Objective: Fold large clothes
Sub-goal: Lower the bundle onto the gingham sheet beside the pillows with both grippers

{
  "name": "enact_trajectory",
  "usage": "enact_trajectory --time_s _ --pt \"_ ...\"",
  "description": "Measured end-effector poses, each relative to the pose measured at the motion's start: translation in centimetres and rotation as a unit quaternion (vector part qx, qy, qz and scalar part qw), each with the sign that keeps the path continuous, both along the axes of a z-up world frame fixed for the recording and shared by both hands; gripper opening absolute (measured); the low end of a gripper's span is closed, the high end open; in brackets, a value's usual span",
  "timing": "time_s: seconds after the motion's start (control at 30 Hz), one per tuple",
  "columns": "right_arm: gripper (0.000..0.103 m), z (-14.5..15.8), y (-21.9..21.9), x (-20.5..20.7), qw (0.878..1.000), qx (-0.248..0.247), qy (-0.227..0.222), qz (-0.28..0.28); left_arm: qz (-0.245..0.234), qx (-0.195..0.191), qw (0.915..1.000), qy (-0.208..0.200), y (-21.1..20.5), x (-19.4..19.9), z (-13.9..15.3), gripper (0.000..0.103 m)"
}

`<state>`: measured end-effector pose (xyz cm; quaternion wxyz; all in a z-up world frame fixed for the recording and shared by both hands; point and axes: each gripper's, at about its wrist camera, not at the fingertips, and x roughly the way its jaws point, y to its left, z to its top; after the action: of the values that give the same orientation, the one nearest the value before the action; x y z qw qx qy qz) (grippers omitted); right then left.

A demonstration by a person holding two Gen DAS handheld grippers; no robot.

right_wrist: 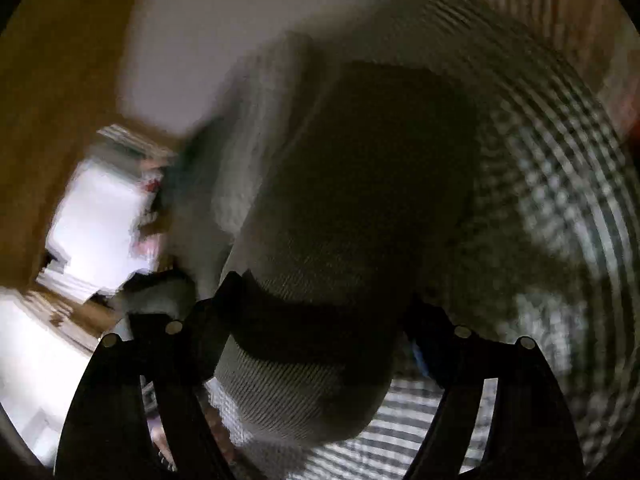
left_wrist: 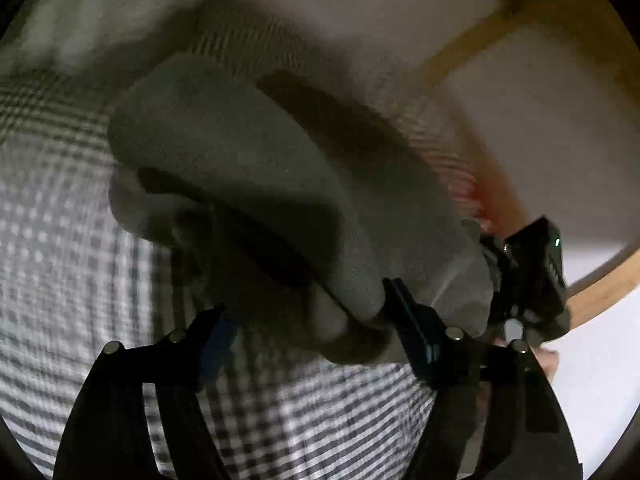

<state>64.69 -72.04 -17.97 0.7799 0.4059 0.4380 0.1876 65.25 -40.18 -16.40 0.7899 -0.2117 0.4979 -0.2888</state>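
Grey knit garment (left_wrist: pixel 248 184) bunches between both grippers over checked bedding (left_wrist: pixel 60 240): left gripper (left_wrist: pixel 308 320) half-spread, hold unclear; right gripper (right_wrist: pixel 316 320) wide, apparently gripping the fold for carrying.

Folded garment (left_wrist: pixel 248 184) bunched over checked bedcover (left_wrist: pixel 60 240). Left gripper (left_wrist: pixel 308 320) and right gripper (right_wrist: pixel 316 312) at its near edge. Wooden frame (left_wrist: pixel 472 44) behind.

1. Your garment (left_wrist: pixel 256 168) is a thick grey-green knit, bunched into a rolled fold with a dark hollow along its underside.
2. It hangs above the checked cloth, blurred.
3. In the right wrist view its ribbed weave (right_wrist: pixel 304 400) fills the centre.
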Motion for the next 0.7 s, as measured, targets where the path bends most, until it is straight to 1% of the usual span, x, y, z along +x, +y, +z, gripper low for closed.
enact_trajectory --time_s 0.03,0.07,0.1,0.13,0.17,0.2,0.23,0.27,0.3,0.33,0.37,0.4,0.43,0.47,0.5,0.53,0.57,0.6,0.63,0.67,0.7 --pt "0.077 -1.3 -0.7 -1.3 0.999 0.028 -0.028 -0.002 -0.005 0.001 0.9999 -0.016 -0.2 -0.8 -0.5 0.073" --pt "0.078 -2.0 -1.5 -2.7 0.997 0.048 -0.057 -0.010 -0.007 0.007 0.9992 -0.038 -0.2 -1.4 -0.3 0.077" --pt "0.081 -2.3 -1.8 -3.4 0.996 0.049 -0.065 -0.019 -0.009 0.015 0.9987 -0.047 -0.3 -1.8 -0.3 0.078" --pt "0.087 -2.3 -2.0 -3.9 0.996 0.046 -0.070 -0.026 -0.012 0.018 0.9987 -0.047 -0.2 -2.2 -0.3 0.083" --pt "0.091 -2.0 -2.2 -4.5 0.996 0.037 -0.077 -0.036 -0.011 0.023 0.9986 -0.046 0.2 -2.6 0.0 0.087" --pt "0.095 -1.1 -2.5 -5.5 0.995 0.018 -0.092 -0.042 -0.013 0.036 0.9982 -0.047 0.7 -3.2 0.5 0.090" --pt "0.099 0.1 -2.5 -6.3 0.994 -0.007 -0.105 -0.043 -0.018 0.053 0.9967 -0.058 1.2 -4.1 1.3 0.090" --pt "0.100 2.3 -2.4 -7.7 0.988 -0.065 -0.127 -0.051 -0.023 0.063 0.9949 -0.075 1.7 -5.1 2.3 0.092" --pt "0.100 3.7 -2.2 -8.8 0.981 -0.114 -0.142 -0.065 -0.029 0.075 0.9918 -0.100 2.3 -6.1 3.8 0.093" --pt "0.100 6.0 -1.7 -10.0 0.963 -0.193 -0.164 -0.088 -0.033 0.089 0.9857 -0.139 2.8 -7.4 5.9 0.095" --pt "0.100 7.4 -1.4 -10.6 0.950 -0.238 -0.178 -0.099 -0.033 0.093 0.9806 -0.169 3.0 -8.2 7.6 0.097" --pt "0.100 9.4 -0.5 -10.9 0.933 -0.290 -0.188 -0.102 -0.027 0.099 0.9724 -0.210 3.1 -8.4 10.1 0.097" --pt "0.100 10.7 0.3 -10.6 0.926 -0.313 -0.188 -0.094 -0.022 0.106 0.9679 -0.227 2.3 -7.1 10.5 0.097" --pt "0.100 11.8 1.1 -10.1 0.923 -0.326 -0.185 -0.084 -0.019 0.113 0.9646 -0.238 1.6 -6.3 11.8 0.097" --pt "0.100 12.7 2.4 -9.1 0.920 -0.343 -0.176 -0.075 -0.015 0.129 0.9617 -0.241 0.7 -4.8 12.4 0.097" --pt "0.100 13.3 3.5 -8.2 0.917 -0.357 -0.167 -0.067 -0.008 0.162 0.9594 -0.231 -0.7 -2.0 12.5 0.097" --pt "0.100 13.3 4.5 -7.4 0.915 -0.369 -0.152 -0.062 -0.005 0.186 0.9593 -0.212 -2.1 0.7 11.9 0.097" --pt "0.100 13.2 6.3 -5.6 0.916 -0.378 -0.128 -0.051 -0.002 0.200 0.9599 -0.197 -3.0 2.6 10.7 0.097" --pt "0.100 13.0 7.3 -4.5 0.917 -0.381 -0.113 -0.044 0.003 0.221 0.9591 -0.176 -3.5 4.6 9.5 0.097" --pt "0.100 12.6 7.9 -3.5 0.917 -0.385 -0.094 -0.040 -0.001 0.246 0.9562 -0.159 -4.0 5.8 8.5 0.097" --pt "0.099 11.5 8.7 -2.2 0.916 -0.396 -0.060 -0.035 -0.010 0.271 0.9521 -0.141 -4.2 6.5 7.5 0.097"
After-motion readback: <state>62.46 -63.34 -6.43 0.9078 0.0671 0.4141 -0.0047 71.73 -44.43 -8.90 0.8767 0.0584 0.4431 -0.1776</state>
